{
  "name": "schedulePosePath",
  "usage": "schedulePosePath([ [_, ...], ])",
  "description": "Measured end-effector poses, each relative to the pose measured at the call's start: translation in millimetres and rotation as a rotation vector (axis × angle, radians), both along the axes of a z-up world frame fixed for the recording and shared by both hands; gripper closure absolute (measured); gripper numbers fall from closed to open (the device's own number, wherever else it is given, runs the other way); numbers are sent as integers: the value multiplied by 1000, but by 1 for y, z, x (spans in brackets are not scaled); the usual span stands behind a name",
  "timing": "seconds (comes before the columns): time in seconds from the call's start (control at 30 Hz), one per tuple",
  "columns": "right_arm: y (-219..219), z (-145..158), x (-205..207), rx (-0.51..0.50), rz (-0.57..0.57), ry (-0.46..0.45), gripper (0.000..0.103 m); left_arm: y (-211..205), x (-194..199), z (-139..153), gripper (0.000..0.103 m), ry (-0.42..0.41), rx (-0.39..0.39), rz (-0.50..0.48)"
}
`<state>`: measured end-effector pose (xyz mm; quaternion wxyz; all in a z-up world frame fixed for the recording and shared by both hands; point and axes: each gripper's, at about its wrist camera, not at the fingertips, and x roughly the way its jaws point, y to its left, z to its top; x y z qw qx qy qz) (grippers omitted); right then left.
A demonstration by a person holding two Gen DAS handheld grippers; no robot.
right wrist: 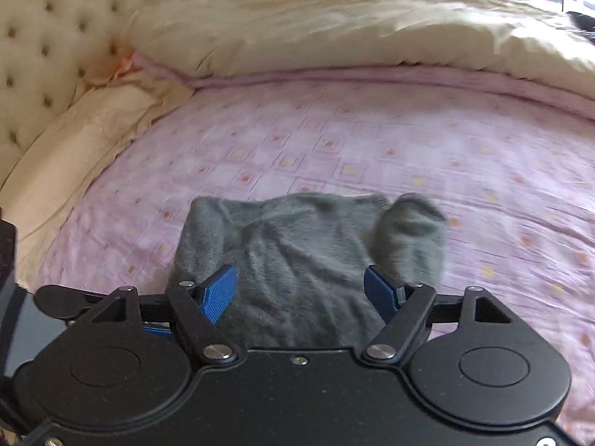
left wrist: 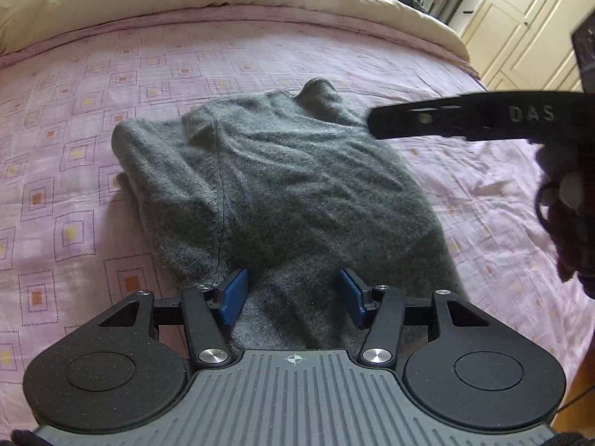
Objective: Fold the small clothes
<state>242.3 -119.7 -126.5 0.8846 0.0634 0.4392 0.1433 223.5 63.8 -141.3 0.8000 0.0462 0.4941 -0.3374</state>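
Nearest the left wrist camera, the left gripper (left wrist: 293,295) hangs over the near hem of the grey knitted woollen garment (left wrist: 267,186), its blue pads spread apart and gripping nothing. The right gripper (right wrist: 301,291) stands wide above the same garment (right wrist: 297,260), also empty. The garment lies partly folded on the pink square-patterned bedsheet (left wrist: 93,119). Beyond the garment a cream quilt (right wrist: 334,29) is bunched, with a tufted cream headboard (right wrist: 44,37) to its left.

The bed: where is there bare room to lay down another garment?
Bare pink sheet lies between the grey sweater and the rolled-back cream duvet, and beside the sweater towards the pillow. The near edge is crowded: both grippers hang over the sweater.
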Motion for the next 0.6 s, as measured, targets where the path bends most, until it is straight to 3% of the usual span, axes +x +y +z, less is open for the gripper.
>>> schedulePosePath([
  [0.2,-17,-39,45,-107,-75,122,25,0,1,0,47,15,-7,10],
  [0.27,-26,-41,53,-170,-102,131,18,0,-1,-1,43,21,-14,14],
  [0.33,-38,-39,55,-188,-135,133,18,-1,-2,-1,39,28,-22,18],
  [0.47,-67,-22,38,-80,-210,87,17,5,-4,8,37,27,-56,59],
  [0.6,-84,-19,8,82,-213,86,14,28,-8,18,36,16,-105,187],
])
